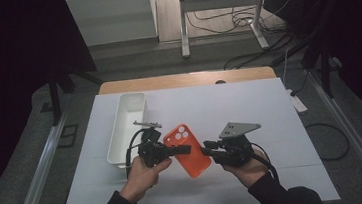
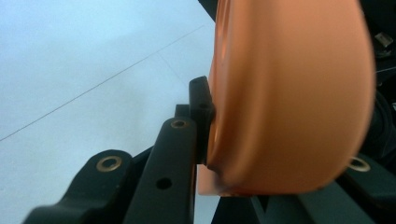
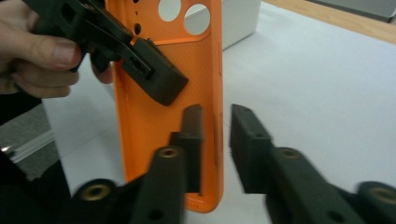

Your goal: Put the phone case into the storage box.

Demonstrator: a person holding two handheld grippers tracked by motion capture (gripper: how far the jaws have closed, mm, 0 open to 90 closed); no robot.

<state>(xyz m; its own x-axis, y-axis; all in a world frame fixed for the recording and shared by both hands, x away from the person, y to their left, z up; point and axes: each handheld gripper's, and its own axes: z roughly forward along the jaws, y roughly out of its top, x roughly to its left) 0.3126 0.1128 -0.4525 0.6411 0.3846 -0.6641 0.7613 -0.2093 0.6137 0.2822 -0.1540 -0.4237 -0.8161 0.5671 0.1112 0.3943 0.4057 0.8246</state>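
Note:
An orange phone case (image 1: 189,154) with camera cutouts is held up over the white table sheet (image 1: 250,110) between the two hands. My left gripper (image 1: 185,149) is shut on the case's left side, with one jaw pressed on the inner face. In the left gripper view the case (image 2: 289,93) stands close up between my left gripper's (image 2: 261,116) jaws. In the right gripper view the case's (image 3: 144,121) long right edge runs between the pads of my right gripper (image 3: 217,126), which stands open with a gap at each pad. My left gripper (image 3: 149,77) clamps the case higher up.
A white oblong tray (image 1: 125,122) lies on the sheet to the left of my left hand. The wooden table edge (image 1: 187,80) runs along the far side. Beyond it are a desk frame (image 1: 220,8) and floor cables (image 1: 264,48).

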